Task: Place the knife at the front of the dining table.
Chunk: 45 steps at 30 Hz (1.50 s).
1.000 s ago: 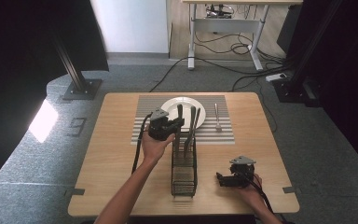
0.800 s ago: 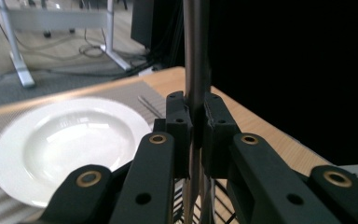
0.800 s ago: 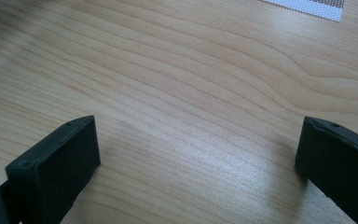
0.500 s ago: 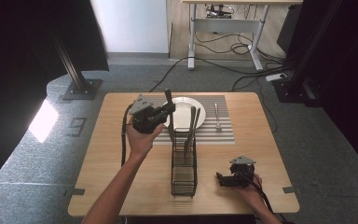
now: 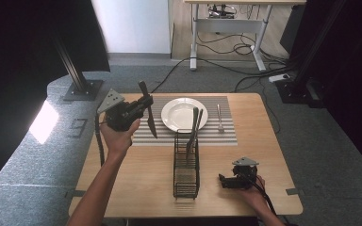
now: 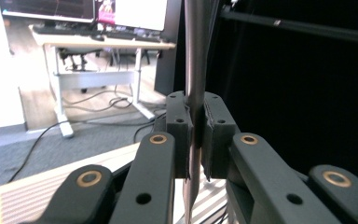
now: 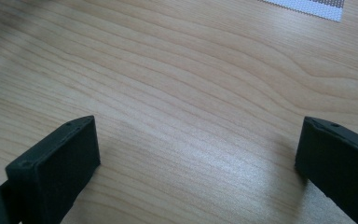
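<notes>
Tabletop [image 5: 141,174]: light wood, with a striped placemat [image 5: 226,134] at its far half.

Plate [image 5: 181,114]: white, round, on the placemat.

Fork [image 5: 219,117]: flat on the placemat, just right of the plate.

Wire rack [image 5: 186,165]: black, standing at the middle of the tabletop, its far end at the placemat's near edge. Two dark utensils [image 5: 194,126] stand upright in its far end, leaning over the plate's rim.

Knife [image 5: 147,110]: held in the air above the placemat's left part, blade pointing down, handle up.

Left hand-held gripper [image 5: 141,104]: raised over the tabletop's left side, jaws clamped on the knife; the left gripper view shows the pads pressed against it [image 6: 195,130].

Right hand-held gripper [image 5: 224,181]: low at the near right of the tabletop, jaws spread wide over bare wood, holding nothing.
</notes>
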Motion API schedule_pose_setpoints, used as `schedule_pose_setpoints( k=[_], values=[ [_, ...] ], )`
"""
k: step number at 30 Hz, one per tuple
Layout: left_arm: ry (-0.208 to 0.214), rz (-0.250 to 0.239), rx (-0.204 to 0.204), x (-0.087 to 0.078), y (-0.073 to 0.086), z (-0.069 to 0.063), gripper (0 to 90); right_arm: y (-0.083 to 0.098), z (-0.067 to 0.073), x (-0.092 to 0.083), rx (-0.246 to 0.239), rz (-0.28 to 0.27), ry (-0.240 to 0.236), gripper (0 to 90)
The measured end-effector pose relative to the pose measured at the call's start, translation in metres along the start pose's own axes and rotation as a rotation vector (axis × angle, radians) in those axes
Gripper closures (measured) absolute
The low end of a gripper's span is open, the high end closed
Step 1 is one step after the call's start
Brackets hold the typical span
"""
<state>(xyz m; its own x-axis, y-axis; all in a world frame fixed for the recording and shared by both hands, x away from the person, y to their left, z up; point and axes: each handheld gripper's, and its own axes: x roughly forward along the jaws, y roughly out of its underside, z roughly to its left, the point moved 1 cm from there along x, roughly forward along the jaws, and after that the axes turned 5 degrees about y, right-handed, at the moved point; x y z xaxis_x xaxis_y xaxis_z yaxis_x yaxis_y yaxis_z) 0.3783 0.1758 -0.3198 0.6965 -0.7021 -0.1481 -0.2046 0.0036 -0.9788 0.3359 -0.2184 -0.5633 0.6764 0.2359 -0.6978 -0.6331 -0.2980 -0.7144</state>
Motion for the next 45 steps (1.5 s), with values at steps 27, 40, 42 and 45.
schedule_pose_setpoints(
  k=[27, 40, 42, 45],
  values=[
    [-0.190, 0.296, -0.026, 0.040, 0.087, 0.054, 83.2, 0.000, 0.000, 0.000, -0.001, -0.003, 0.000, 0.0],
    [-0.218, 0.327, -0.043, 0.060, 0.099, 0.065, 83.3, 0.000, 0.000, 0.000, -0.002, -0.004, 0.001, 0.0],
    [-0.220, 0.326, -0.045, 0.061, 0.099, 0.066, 83.3, 0.000, 0.000, 0.000, 0.000, -0.002, 0.000, 0.0],
    [-0.220, 0.324, -0.053, 0.062, 0.098, 0.067, 83.3, 0.000, 0.000, 0.000, -0.001, -0.003, 0.000, 0.0]
  ],
)
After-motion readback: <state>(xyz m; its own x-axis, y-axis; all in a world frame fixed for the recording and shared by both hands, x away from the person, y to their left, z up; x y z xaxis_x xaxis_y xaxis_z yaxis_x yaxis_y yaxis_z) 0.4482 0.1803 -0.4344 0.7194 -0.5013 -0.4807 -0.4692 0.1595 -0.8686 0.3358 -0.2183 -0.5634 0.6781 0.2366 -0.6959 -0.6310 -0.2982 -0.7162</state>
